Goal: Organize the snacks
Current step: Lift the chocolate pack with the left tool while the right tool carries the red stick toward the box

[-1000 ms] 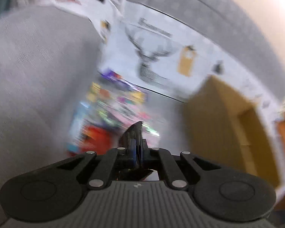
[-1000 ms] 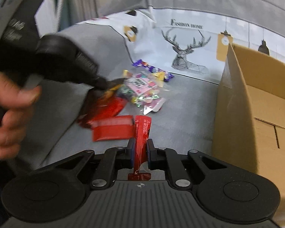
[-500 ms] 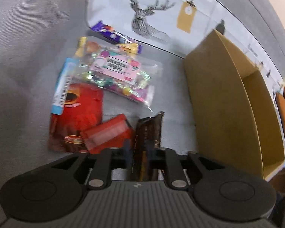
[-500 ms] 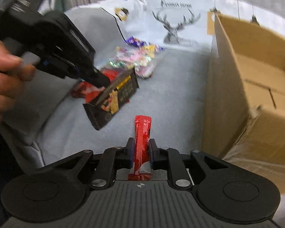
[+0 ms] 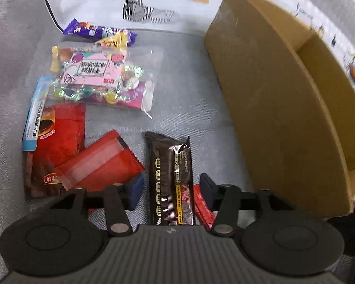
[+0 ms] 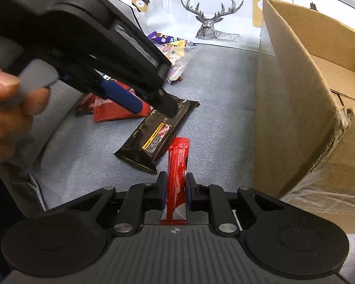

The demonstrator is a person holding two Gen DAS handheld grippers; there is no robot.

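Observation:
A dark brown snack bar [image 5: 170, 177] lies flat on the grey sofa seat between the spread fingers of my left gripper [image 5: 171, 189], which is open above it. The bar also shows in the right wrist view [image 6: 157, 133], with the left gripper [image 6: 153, 107] over its far end. My right gripper [image 6: 175, 193] is shut on a slim red stick packet [image 6: 177, 165], held just above the seat; its end shows in the left wrist view [image 5: 202, 207]. Two red packets [image 5: 94, 163] lie left of the bar.
An open cardboard box [image 5: 284, 99] stands on the right, also in the right wrist view [image 6: 303, 99]. A clear candy bag [image 5: 99, 80], a purple packet [image 5: 94, 30], a blue-white stick [image 5: 34, 116] lie beyond. A deer-print cushion [image 6: 210, 16] leans behind.
My left gripper carried the dark bar from the pile toward the box, lowered it onto the seat and opened. My right gripper kept the red stick and drew nearer.

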